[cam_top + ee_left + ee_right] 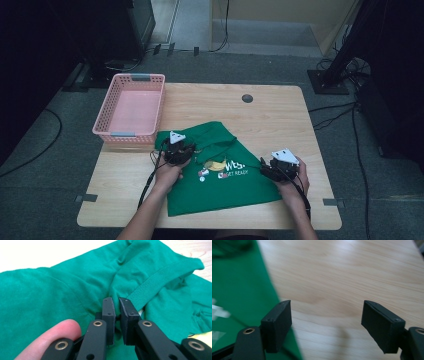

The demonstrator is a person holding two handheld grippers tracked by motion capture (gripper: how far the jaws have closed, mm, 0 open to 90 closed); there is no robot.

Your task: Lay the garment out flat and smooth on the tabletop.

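A green T-shirt (225,187) with a printed front lies rumpled on the wooden table (270,115). My left gripper (179,148) rests on the shirt's upper left part. In the left gripper view the gripper (116,305) is shut on a fold of the green fabric (50,290) right beside the ribbed collar band (152,283). My right gripper (270,167) sits at the shirt's right edge. In the right gripper view it (327,315) stands open, one jaw over the shirt's edge (239,290), the other over bare wood (342,277).
A pink plastic basket (102,114) stands at the table's back left, just beyond the shirt. A round dark cable hole (247,98) sits near the far edge. Bare wood lies to the right of and behind the shirt. Cables run across the floor around the table.
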